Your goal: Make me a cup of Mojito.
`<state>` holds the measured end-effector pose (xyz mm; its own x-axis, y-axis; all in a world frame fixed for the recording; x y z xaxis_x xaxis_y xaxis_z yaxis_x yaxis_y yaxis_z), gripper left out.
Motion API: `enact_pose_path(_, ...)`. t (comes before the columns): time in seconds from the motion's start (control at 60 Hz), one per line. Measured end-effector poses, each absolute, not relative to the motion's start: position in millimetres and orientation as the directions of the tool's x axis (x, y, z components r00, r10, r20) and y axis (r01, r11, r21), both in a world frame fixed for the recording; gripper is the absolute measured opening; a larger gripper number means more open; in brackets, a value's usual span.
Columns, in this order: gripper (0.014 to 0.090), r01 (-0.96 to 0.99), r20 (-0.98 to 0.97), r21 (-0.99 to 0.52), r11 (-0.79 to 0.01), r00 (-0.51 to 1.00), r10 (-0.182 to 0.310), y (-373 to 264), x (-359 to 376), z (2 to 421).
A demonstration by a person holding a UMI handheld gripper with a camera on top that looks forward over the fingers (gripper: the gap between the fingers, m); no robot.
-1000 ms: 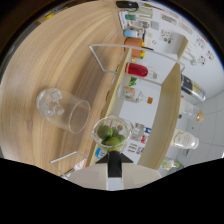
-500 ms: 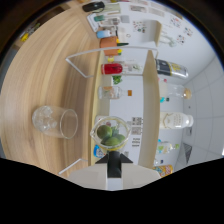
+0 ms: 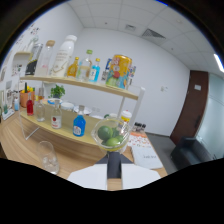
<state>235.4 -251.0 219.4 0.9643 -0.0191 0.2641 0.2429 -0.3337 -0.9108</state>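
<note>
Clear glass is what I am looking at first: a small bowl (image 3: 111, 132) sits just ahead of my claw (image 3: 114, 167), raised off the tabletop (image 3: 75, 159), with whole green limes (image 3: 104, 133) inside it. The claw's tips are mostly hidden under the bowl, so I cannot tell whether they are pressing on it or loose.

Beside the bowl, lower and nearer the wooden tabletop, stands a clear tumbler (image 3: 49, 156), upright and well apart from the limes. Beyond both runs a two-tier wooden shelf (image 3: 85, 85). On its lower tier I see a blue bottle (image 3: 79, 125) with a white label, a clear bottle (image 3: 56, 117) with a red mark on its label, a red bottle (image 3: 30, 106), a small potted plant (image 3: 57, 91) and a few more clear bottles. On the upper tier stand a tall white bottle (image 3: 64, 56), a yellow-and-red can (image 3: 120, 70), a small blue bottle (image 3: 95, 70), an amber one (image 3: 74, 67) and a green-capped one (image 3: 87, 64).

No label is readable from here; I can make out colours and shapes of print only. A white sheet (image 3: 145, 150) with faint orange print lies past the bowl, its text too small to read. Farther off are a white wall, a dark brown door (image 3: 192, 112) and a black seat (image 3: 192, 152).
</note>
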Motion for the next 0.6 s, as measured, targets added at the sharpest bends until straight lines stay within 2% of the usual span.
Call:
enact_pose_path(0.167,0.0154,0.028,0.066,-0.843,-0.537,0.996,-0.051,-259,262,115)
enact_pose_path(0.25,0.0154,-0.066,-0.018,-0.791,-0.608,0.996,-0.085,-264,268,77)
enact_pose_path(0.333,0.0154,-0.12,-0.069,-0.756,-0.643,0.992,-0.104,-267,271,47)
enact_pose_path(0.6,0.0158,-0.137,-0.121,-0.693,-0.708,0.99,-0.074,-270,269,4)
